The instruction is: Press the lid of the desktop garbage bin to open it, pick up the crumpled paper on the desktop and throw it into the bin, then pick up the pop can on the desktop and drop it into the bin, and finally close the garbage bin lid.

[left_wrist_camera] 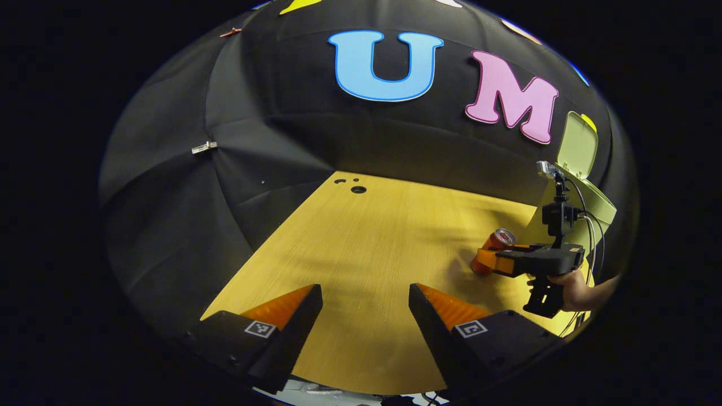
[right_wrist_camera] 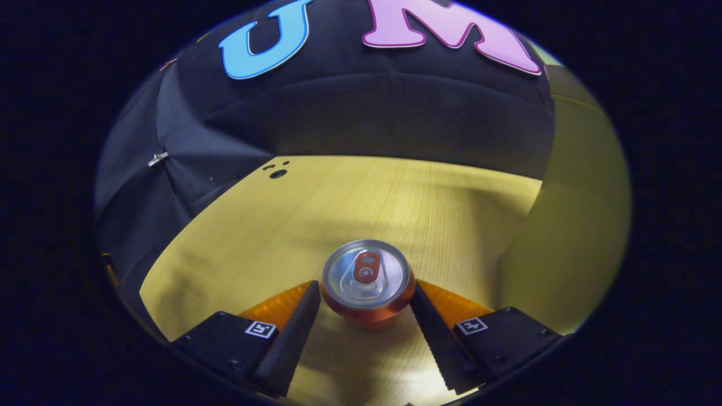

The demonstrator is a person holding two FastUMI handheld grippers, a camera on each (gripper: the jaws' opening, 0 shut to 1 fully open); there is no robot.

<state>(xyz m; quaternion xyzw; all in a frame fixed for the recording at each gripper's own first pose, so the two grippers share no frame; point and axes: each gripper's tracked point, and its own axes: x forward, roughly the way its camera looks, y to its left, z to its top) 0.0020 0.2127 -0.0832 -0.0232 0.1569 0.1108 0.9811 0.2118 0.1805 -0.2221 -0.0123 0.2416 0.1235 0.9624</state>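
An orange pop can [right_wrist_camera: 366, 279] with a silver top sits between the fingers of my right gripper [right_wrist_camera: 366, 304], and both fingers press on its sides. In the left gripper view the same pop can [left_wrist_camera: 492, 249] leans tilted in that right gripper [left_wrist_camera: 489, 263], low over the wooden table [left_wrist_camera: 366, 242], with a hand [left_wrist_camera: 569, 285] holding the gripper. The pale green bin [left_wrist_camera: 601, 206] stands just behind it, its lid [left_wrist_camera: 578, 144] raised open. In the right gripper view, the bin's wall [right_wrist_camera: 569, 225] rises close by on the right. My left gripper [left_wrist_camera: 365, 307] is open over bare table, well left of the can.
Small round holes [left_wrist_camera: 358, 189] mark the table's far left corner. The black cloth wall [left_wrist_camera: 271, 141] closes off the back and left sides. Cables [left_wrist_camera: 589, 225] hang from the right gripper's camera mount in front of the bin.
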